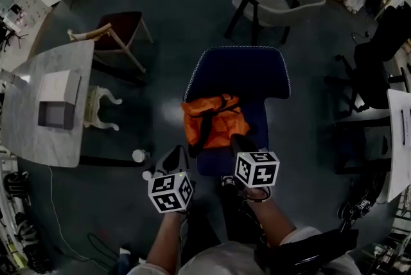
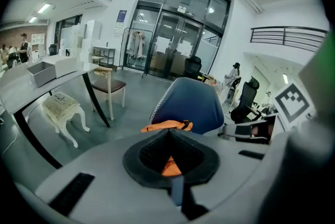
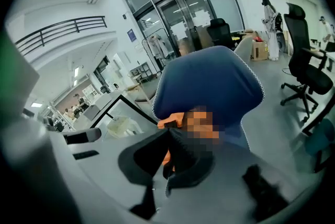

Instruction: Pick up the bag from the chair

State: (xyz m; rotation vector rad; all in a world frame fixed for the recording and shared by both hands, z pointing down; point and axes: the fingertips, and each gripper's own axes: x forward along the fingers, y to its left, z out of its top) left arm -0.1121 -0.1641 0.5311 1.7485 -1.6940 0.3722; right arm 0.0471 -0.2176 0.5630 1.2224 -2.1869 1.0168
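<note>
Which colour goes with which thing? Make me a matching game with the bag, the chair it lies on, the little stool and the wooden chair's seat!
Things:
1. bag
2. padded chair
3. little stool
4. wooden chair's seat

Colours:
A. dark red
B. orange
C. white
D. blue

Pairs: 1-B, 2-D, 3-C, 4-A
</note>
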